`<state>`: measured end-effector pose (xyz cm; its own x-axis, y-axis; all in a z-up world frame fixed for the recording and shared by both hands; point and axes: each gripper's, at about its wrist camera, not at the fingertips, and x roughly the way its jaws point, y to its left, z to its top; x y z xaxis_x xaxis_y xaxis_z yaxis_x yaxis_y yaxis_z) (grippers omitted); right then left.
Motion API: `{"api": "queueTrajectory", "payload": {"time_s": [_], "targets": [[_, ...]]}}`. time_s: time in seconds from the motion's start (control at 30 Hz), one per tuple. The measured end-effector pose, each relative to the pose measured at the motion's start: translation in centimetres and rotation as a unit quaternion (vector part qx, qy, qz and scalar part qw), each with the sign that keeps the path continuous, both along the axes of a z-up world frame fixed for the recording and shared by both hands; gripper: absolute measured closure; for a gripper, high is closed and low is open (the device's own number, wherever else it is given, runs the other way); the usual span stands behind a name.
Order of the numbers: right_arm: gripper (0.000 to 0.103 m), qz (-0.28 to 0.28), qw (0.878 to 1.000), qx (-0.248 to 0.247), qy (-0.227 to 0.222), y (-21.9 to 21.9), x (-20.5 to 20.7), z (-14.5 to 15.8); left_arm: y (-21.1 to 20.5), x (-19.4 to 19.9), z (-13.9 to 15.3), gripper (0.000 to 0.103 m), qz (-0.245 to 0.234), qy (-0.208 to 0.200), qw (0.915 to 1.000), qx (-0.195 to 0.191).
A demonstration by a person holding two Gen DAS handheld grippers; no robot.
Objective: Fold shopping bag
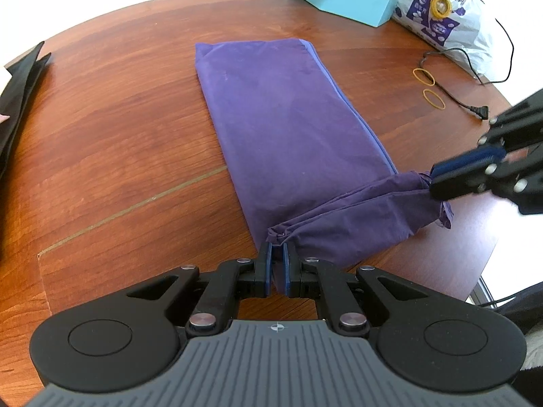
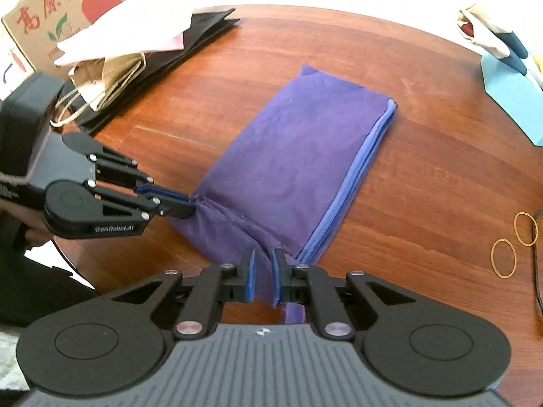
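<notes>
the purple shopping bag (image 1: 288, 129) is lying on the table (image 1: 118, 118), already folded narrow; left tool (image 1: 277, 257) and right tool (image 2: 263, 273) are each pinching a near-end corner, with the lengthwise folding remaining.

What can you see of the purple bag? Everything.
The purple bag is thin matte fabric, folded into a long flat strip on the wooden table, with lighter blue-violet trim along one long edge. Its near end is lifted and creased, pinched at one corner by the left gripper and at the other by the right gripper.

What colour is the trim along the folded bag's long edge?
Lighter blue-violet trim on the purple shopping bag; clearest in the right wrist view.
</notes>
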<state>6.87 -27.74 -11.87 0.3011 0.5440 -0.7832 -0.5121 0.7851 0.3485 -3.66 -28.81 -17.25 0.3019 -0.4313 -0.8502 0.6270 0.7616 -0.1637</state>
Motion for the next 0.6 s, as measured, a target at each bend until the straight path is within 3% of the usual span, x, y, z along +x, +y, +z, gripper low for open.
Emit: {"api": "queueTrajectory", "payload": {"time_s": [0.6], "targets": [[0.091,-0.004,0.999,-0.044,-0.014,1.6,0.3,-3.0,0.1,-0.4,-0.1,0.093,0.018,-0.005,0.9998,-0.003]]}}
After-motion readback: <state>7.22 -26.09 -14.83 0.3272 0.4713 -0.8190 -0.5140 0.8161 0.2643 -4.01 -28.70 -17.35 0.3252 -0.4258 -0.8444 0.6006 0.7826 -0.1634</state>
